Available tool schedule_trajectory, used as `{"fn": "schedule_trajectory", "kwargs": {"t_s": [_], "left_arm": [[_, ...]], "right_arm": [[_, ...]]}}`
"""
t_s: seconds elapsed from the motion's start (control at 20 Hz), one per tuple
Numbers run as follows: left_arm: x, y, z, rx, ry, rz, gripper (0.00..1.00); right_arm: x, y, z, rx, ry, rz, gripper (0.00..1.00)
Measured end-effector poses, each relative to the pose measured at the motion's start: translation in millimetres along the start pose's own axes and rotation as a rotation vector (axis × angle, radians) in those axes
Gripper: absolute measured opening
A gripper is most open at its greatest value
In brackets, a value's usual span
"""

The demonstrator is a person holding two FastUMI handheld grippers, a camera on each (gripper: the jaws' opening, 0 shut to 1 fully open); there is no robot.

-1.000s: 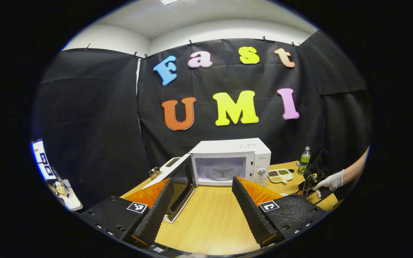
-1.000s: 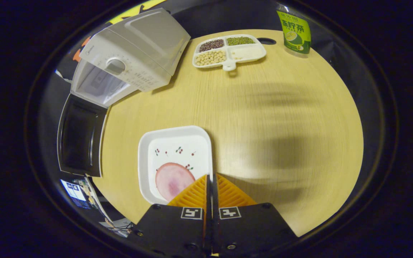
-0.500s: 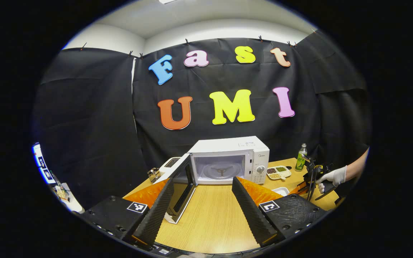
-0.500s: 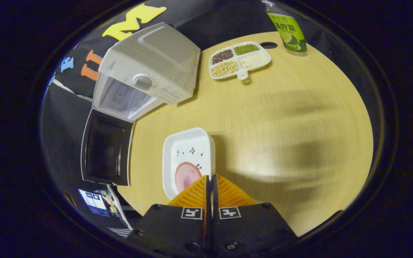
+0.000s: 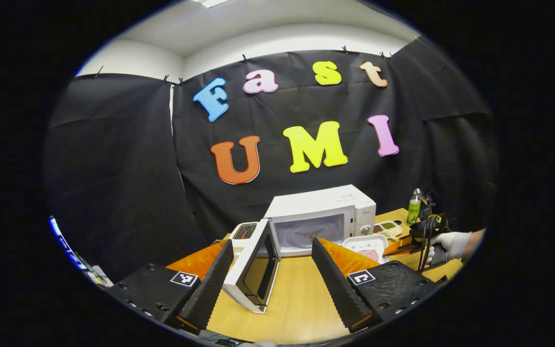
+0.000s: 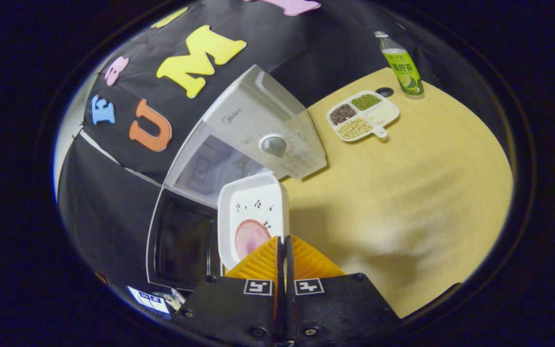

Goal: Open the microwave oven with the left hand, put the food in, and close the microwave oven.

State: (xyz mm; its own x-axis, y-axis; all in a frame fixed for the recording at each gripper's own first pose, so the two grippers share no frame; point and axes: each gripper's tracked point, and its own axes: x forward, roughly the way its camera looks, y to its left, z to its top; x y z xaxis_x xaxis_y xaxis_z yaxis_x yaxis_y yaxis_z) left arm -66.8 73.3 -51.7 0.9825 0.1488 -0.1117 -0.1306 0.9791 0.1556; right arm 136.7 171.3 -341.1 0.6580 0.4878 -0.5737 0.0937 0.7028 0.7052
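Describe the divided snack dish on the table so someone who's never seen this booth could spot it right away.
Start at the white microwave oven on the round wooden table. Beside its dial side sits a small white four-compartment dish with a short handle, near a green-labelled bottle. Unlike the white square plate holding a pink slice, it carries dark, green, pale and tan fillings in separate sections.
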Motion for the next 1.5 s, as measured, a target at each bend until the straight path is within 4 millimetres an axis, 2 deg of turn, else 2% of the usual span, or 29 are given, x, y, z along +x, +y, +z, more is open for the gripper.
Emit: {"fn": "schedule_trajectory", "kwargs": {"t_s": [0.15, 0.25, 0.45, 0.6, 0.7, 0.9, 1.0, 1.05, 1.15, 1.25, 1.5], "left_arm": [[15.8, -4.4, -9.9, -0.016, -0.003, -0.046, 0.97], [26.2, -0.8, -28.1, 0.022, 0.008, -0.052, 0.97], [37.7, -4.3, -67.5, 0.043, 0.032, -0.106, 0.97], [43.7, 3.0, -85.0, 0.063, 0.033, -0.115, 0.97], [51.1, 10.7, -92.9, 0.059, 0.044, -0.105, 0.97], [63.8, 26.7, -107.4, 0.082, 0.061, -0.080, 0.97], [71.7, 32.0, -111.7, 0.086, 0.072, -0.071, 0.97], [74.7, 34.7, -111.9, 0.082, 0.072, -0.069, 0.97], [82.6, 38.3, -114.2, 0.079, 0.069, -0.063, 0.97], [89.2, 39.5, -119.8, 0.096, 0.082, -0.056, 0.97], [98.4, 36.0, -126.0, 0.106, 0.090, -0.072, 0.97]], "right_arm": [[25.2, 48.0, -2.0, 0.081, -0.122, 0.052, 0.04], [42.5, 74.5, -2.2, 0.131, -0.200, 0.088, 0.04], [81.1, 95.4, -9.1, 0.237, -0.313, 0.035, 0.04], [114.0, 113.2, -11.8, 0.290, -0.369, 0.034, 0.03], [139.4, 118.5, -10.1, 0.322, -0.384, 0.024, 0.04], [180.6, 129.2, 11.2, 0.390, -0.445, 0.042, 0.04], [199.8, 125.9, 19.1, 0.397, -0.458, 0.018, 0.00], [211.1, 122.9, 21.7, 0.412, -0.460, 0.008, 0.04], [230.7, 115.6, 28.7, 0.457, -0.472, 0.005, 0.04], [244.1, 112.6, 39.5, 0.497, -0.494, 0.022, 0.04], [263.1, 109.5, 62.8, 0.494, -0.542, 0.033, 0.04]]}}
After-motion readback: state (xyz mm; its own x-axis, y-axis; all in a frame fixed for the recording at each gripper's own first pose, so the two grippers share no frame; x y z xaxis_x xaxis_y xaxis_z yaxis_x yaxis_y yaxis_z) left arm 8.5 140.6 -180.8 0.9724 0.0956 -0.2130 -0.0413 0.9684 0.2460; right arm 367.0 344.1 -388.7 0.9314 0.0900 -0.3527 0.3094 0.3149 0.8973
